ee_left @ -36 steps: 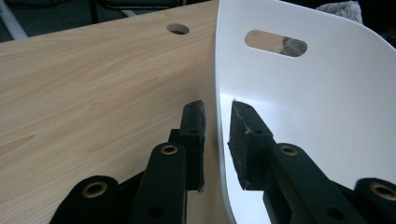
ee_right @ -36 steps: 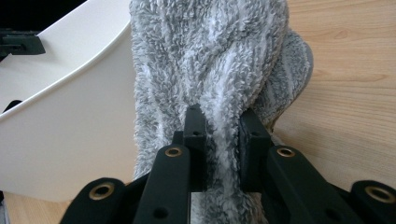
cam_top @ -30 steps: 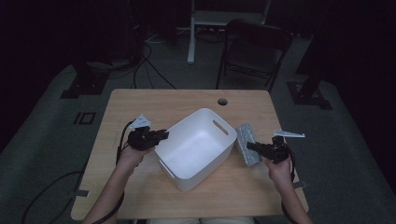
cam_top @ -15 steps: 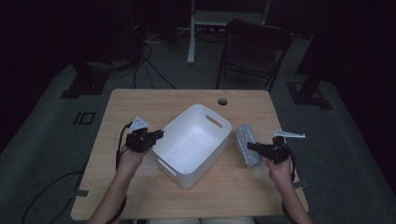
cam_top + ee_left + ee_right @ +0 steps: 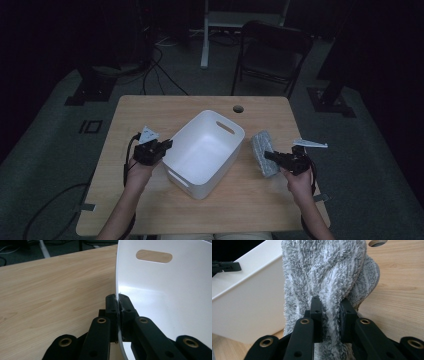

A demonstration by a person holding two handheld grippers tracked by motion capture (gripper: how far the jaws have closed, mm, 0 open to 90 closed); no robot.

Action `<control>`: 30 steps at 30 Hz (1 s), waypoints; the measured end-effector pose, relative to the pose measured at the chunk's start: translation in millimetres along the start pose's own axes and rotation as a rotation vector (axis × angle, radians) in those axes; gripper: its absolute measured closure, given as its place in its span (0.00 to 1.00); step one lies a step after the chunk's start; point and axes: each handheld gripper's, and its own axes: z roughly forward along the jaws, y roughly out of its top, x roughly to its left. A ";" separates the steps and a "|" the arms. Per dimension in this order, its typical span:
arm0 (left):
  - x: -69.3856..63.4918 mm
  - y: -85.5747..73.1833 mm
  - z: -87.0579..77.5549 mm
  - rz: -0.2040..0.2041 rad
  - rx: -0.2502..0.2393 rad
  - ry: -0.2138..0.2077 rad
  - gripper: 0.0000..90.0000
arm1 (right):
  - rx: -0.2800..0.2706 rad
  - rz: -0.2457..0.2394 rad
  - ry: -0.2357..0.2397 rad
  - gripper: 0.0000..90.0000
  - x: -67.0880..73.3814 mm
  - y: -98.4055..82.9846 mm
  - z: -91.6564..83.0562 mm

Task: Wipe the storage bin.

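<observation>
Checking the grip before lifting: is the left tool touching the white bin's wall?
Touching. The left gripper view shows the left tool with both jaws pressed on the thin wall of the white bin.

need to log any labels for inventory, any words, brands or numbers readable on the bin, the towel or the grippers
None can be read.
White bin: plain, no print on its wall or by its handle slot.
Grey towel: bare fleece, no tag in sight.
Left gripper and right gripper: black jaws, no markings.
</observation>
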 end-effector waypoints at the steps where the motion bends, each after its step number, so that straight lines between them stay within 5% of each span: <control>1: 2.0 -0.7 -0.2 -0.014 -0.004 0.002 0.98 | 0.000 0.006 0.008 0.86 -0.5 -0.3 0.1; 3: 5.7 -1.7 -0.2 -0.034 -0.008 -0.014 0.97 | -0.003 0.018 0.018 0.86 -1.4 -0.5 0.0; 12: 3.5 -0.2 0.7 -0.009 -0.008 -0.019 0.97 | -0.031 0.031 0.031 0.86 0.9 5.7 -1.8; 21: 3.0 -1.6 1.0 0.001 -0.020 -0.025 0.97 | -0.107 0.031 0.061 0.86 21.7 25.2 -1.5; 30: 3.2 -2.9 2.3 0.013 -0.028 -0.038 0.96 | -0.094 -0.005 0.041 0.86 38.9 35.6 25.3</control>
